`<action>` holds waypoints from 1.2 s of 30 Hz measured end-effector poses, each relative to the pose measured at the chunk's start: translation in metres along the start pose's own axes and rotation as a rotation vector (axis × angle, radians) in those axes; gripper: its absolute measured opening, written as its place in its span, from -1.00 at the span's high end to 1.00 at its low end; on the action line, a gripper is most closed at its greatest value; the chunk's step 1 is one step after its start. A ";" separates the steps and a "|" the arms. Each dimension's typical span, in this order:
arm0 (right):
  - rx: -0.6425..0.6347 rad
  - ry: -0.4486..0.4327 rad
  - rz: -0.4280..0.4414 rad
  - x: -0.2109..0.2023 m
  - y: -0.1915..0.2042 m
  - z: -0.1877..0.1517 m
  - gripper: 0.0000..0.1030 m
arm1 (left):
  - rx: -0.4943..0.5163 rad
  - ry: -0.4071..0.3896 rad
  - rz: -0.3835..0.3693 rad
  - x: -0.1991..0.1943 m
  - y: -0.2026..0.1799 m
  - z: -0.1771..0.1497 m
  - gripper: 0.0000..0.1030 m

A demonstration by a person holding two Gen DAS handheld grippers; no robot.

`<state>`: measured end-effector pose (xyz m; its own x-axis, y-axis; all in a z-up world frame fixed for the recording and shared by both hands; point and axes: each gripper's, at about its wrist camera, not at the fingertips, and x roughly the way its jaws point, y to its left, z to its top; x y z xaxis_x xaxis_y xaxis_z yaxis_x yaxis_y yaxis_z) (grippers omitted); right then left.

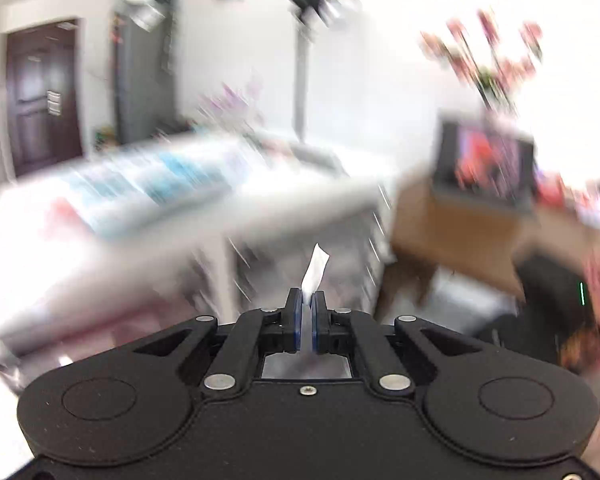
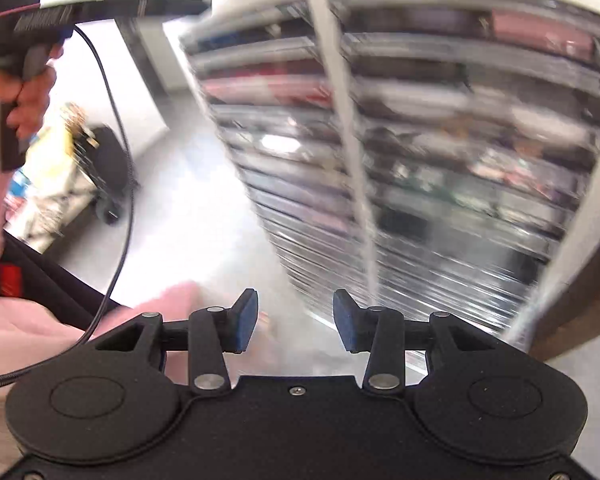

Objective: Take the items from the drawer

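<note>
- While our left gripper (image 1: 307, 300) points out over the room, it pinches a thin white slip (image 1: 315, 270) tight between its blue pads (image 1: 297, 312). The slip sticks up past the tips.
- We think this slip is one of the items from a drawer, but the picture is very smeary, so it may be paper or a small flat packet.
- Our right gripper (image 2: 295, 318) is wide open and holds nothing. Its two pads stand well apart.
- Ahead of the right gripper is the tall drawer unit (image 2: 440, 140), with many clear drawers in two stacks. We see blurry coloured things inside them, so more items are left to take.
- We cannot tell which drawer is open, if any.
- In the right view, a hand (image 2: 24, 96) grips the handle of the other gripper, up at the left.
- So one item looks to be out and in our grip. It still needs a place to go, and the empty right gripper is free to reach for a drawer.
</note>
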<state>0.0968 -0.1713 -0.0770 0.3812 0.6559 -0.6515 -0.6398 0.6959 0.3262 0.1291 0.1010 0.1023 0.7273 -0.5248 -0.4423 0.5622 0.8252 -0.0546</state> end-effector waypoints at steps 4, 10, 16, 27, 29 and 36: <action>0.044 -0.063 0.055 -0.002 0.012 0.021 0.15 | -0.081 -0.075 0.186 -0.008 0.043 0.061 0.91; 0.052 -0.114 0.006 -0.036 0.028 0.037 0.14 | -0.194 0.075 0.422 0.045 0.121 0.089 0.90; 0.079 -0.105 -0.088 -0.041 0.014 0.033 0.14 | -0.314 0.181 0.435 0.070 0.159 0.065 0.86; 0.099 -0.074 -0.146 -0.041 0.008 0.023 0.14 | -0.347 0.079 0.481 0.015 0.156 0.074 -0.71; 0.086 -0.065 -0.155 -0.039 0.008 0.021 0.13 | -0.333 0.052 0.487 0.004 0.146 0.075 -0.73; 0.019 0.126 -0.286 -0.017 -0.017 0.005 0.10 | -0.109 -0.072 0.159 -0.034 0.033 0.043 -1.00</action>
<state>0.1050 -0.1928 -0.0678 0.4574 0.3926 -0.7979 -0.5055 0.8530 0.1299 0.1400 0.1370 0.1541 0.8322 -0.3962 -0.3878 0.3945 0.9147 -0.0879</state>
